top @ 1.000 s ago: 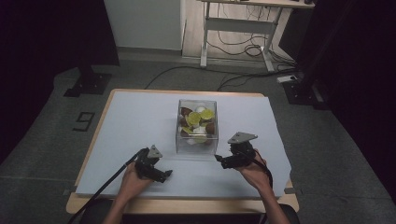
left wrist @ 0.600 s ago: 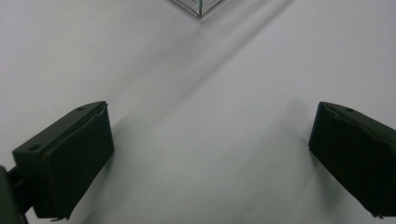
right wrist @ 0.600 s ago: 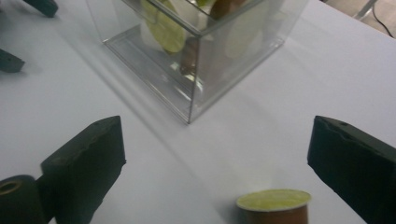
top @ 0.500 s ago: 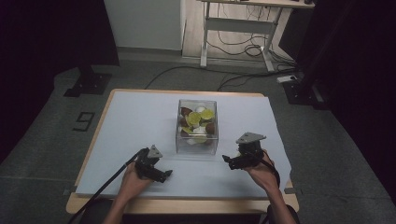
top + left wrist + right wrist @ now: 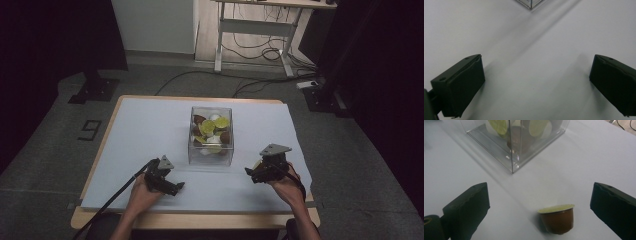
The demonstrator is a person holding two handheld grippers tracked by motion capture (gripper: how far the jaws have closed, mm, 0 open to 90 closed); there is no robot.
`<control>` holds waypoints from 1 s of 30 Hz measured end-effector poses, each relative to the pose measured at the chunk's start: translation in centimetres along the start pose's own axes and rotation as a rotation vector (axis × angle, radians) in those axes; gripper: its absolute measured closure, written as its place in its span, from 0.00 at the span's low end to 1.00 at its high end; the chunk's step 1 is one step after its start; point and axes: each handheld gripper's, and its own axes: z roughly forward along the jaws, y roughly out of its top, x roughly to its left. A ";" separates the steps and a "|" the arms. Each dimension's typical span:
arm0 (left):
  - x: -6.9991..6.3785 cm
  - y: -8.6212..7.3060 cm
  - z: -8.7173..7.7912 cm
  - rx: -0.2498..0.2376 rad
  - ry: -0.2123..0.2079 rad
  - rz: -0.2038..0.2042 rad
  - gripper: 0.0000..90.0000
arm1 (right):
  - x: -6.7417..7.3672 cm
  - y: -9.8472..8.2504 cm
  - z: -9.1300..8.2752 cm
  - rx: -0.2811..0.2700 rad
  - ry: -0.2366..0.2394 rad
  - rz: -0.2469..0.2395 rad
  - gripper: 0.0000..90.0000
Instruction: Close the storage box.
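A: Nearest the camera, the right gripper point(image 5: 537, 207) hangs low over the bench point(image 5: 150, 130), its fingers point(image 5: 466, 207) standing wide apart after just opening, with a brown capsule point(image 5: 557, 218) upright between them, lime foil lid on top, touched by neither pad

B: So it reads as set down, not held?

A: That is the likely reading: the capsule stands free on the white sheet, just short of the clear box point(image 5: 514, 147). The fingers straddle it with room on both sides, which suits a release or a fresh approach

B: And the other hand?

A: The left gripper point(image 5: 534, 82) rests near the bench's front edge, fingers point(image 5: 461, 85) also spread, nothing but bare sheet between them; a corner of the box peeks in far ahead

B: What does the high view add?

A: Layout. Both hands flank the box, which sits mid-bench and holds a heap of lime, brown and white capsules point(image 5: 212, 132). The right gripper's body largely screens the lone capsule there; the right gripper view shows it plainly
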 end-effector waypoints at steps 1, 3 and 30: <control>0.0 0.0 0.0 0.000 0.000 0.000 0.00 | -0.1 -0.1 0.0 0.002 -0.001 -0.001 0.03; 0.0 0.0 0.0 0.000 0.000 0.000 0.00 | -0.2 -0.5 0.0 0.003 -0.009 0.006 0.03; 0.0 0.0 0.0 -0.001 0.001 -0.002 0.00 | -1.9 -5.3 0.7 0.041 -0.026 0.097 0.04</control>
